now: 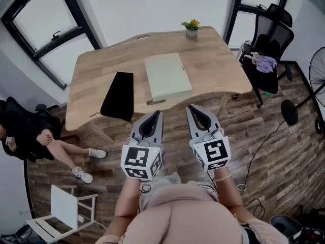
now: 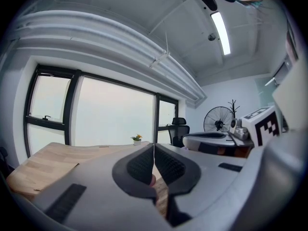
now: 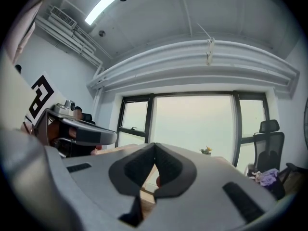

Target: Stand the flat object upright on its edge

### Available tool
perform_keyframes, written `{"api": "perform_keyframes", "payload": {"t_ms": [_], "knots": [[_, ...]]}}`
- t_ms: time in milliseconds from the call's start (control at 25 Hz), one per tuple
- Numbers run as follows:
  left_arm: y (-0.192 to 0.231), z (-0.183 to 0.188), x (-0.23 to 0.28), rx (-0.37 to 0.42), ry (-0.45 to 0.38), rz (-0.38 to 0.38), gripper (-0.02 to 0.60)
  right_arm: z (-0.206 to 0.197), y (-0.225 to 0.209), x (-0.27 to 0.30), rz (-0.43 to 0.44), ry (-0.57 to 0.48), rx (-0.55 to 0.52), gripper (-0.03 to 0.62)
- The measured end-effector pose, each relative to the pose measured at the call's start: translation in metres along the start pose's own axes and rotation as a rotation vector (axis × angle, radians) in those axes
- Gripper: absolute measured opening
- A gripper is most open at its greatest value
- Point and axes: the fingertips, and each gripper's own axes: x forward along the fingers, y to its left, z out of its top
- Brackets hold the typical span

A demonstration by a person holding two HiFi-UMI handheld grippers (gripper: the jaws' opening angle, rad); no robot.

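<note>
A pale green flat box (image 1: 167, 77) lies flat in the middle of the wooden table (image 1: 213, 60). A flat black pouch (image 1: 118, 95) lies to its left, near the front edge. My left gripper (image 1: 154, 115) (image 2: 154, 146) and right gripper (image 1: 193, 108) (image 3: 154, 146) are held side by side just short of the table's near edge, over the floor. Both are shut with nothing between the pads. Neither touches the box or the pouch. In both gripper views the jaws point level over the tabletop toward the windows, and the box is hidden behind them.
A small potted plant (image 1: 191, 28) stands at the table's far edge. A black office chair (image 1: 269, 50) with a purple cloth and a floor fan (image 1: 317, 70) are on the right. A seated person (image 1: 30, 136) and a white stool (image 1: 63, 207) are on the left.
</note>
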Motion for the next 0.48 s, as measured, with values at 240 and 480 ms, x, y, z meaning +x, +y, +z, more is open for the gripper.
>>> {"api": "perform_keyframes", "payload": {"t_ms": [240,480], "knots": [[0.026,0.001,0.011,-0.002,0.003,-0.014,0.012,0.001,0.000,0.028,-0.013,0.013,-0.017,0.000],[0.048,0.001,0.022,-0.008,-0.003,-0.024,0.012,0.000,-0.001,0.049,-0.021,0.020,-0.020,0.000]]}}
